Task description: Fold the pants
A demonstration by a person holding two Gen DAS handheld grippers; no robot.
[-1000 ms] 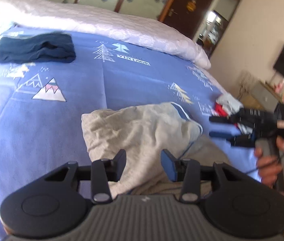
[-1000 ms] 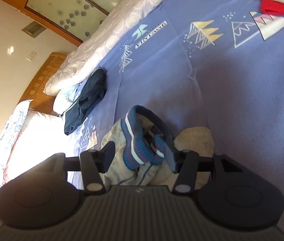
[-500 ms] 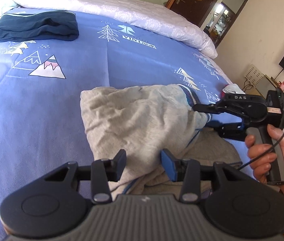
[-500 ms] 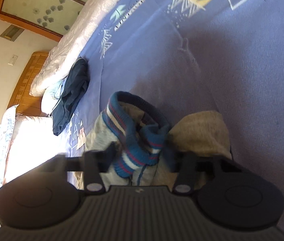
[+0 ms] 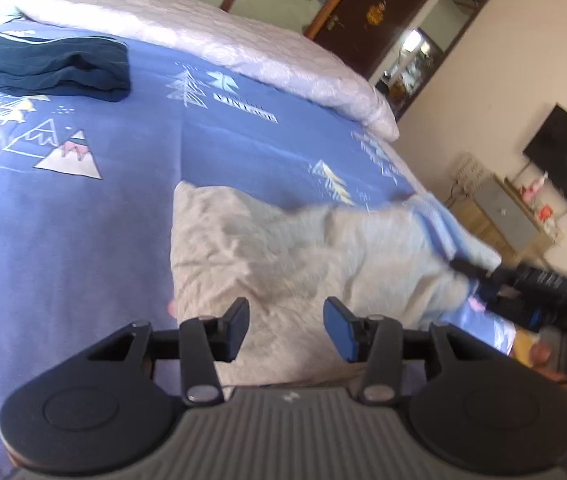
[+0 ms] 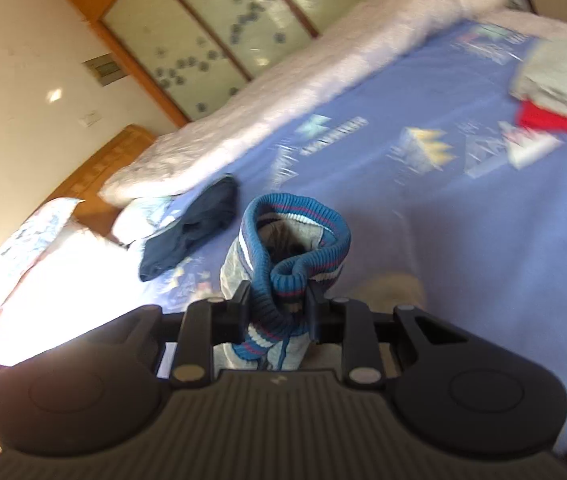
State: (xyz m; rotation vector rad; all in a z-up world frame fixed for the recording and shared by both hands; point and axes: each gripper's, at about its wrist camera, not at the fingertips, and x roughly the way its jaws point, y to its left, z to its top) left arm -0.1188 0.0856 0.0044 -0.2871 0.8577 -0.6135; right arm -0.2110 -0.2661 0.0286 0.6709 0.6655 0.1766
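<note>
Right gripper [image 6: 276, 307]: jaws just closed, pinching the blue striped ribbed waistband [image 6: 297, 248] of the grey pants [image 5: 283, 248].
Left gripper [image 5: 286, 328]: fingers spread, hovering above the pants.
Beyond fingers: folded navy garment [image 5: 49, 68], blue patterned bedspread [image 5: 83, 208].
Right of the fingers: red-and-grey clothes pile [image 6: 555, 92].

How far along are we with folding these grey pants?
Early. Done: a dark blue garment already lies folded on the bed. In hand: the right gripper, jaws just closing, has pinched the grey pants by the striped waistband. The left gripper is open over them. Left: the pants are crumpled, every fold remains.
</note>
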